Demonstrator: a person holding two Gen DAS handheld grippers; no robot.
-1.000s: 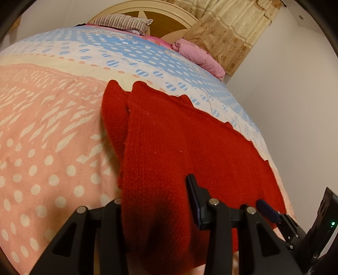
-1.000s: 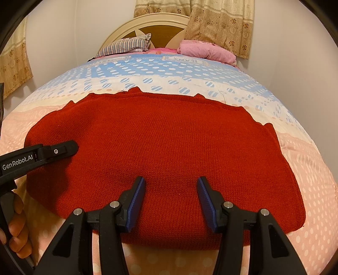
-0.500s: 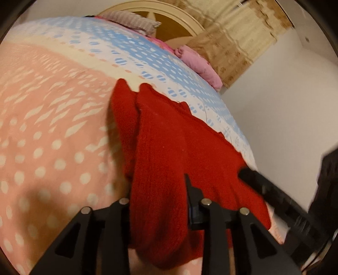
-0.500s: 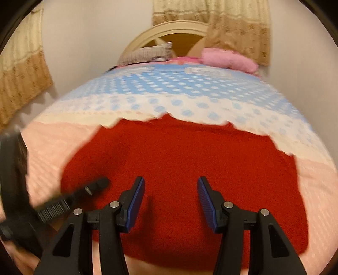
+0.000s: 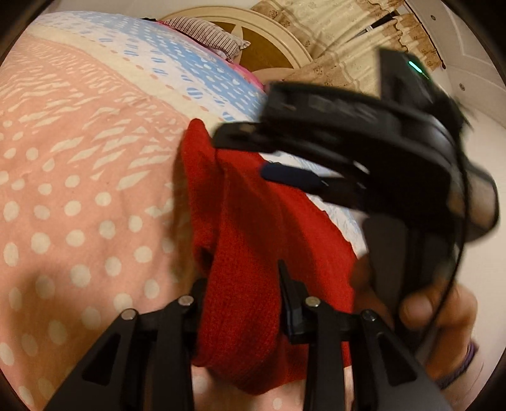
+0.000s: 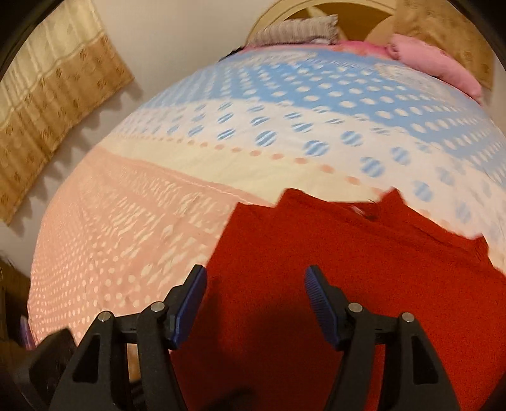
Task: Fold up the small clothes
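Gripping a bunched fold of the red knit garment (image 5: 253, 253), the left gripper (image 5: 243, 284) has cloth between its jaws, which are easing apart. To its right, the right gripper (image 6: 253, 303) hovers above the garment's flat body with nothing between its jaws, which are spreading wide. The garment lies on the dotted bedspread (image 6: 158, 221), one side doubled over, the rest spread flat. I judge one fold is under way; the remaining folds and final tidying are still to do.

1 red garment (image 5: 253, 227), 2 pillows (image 6: 297, 30)
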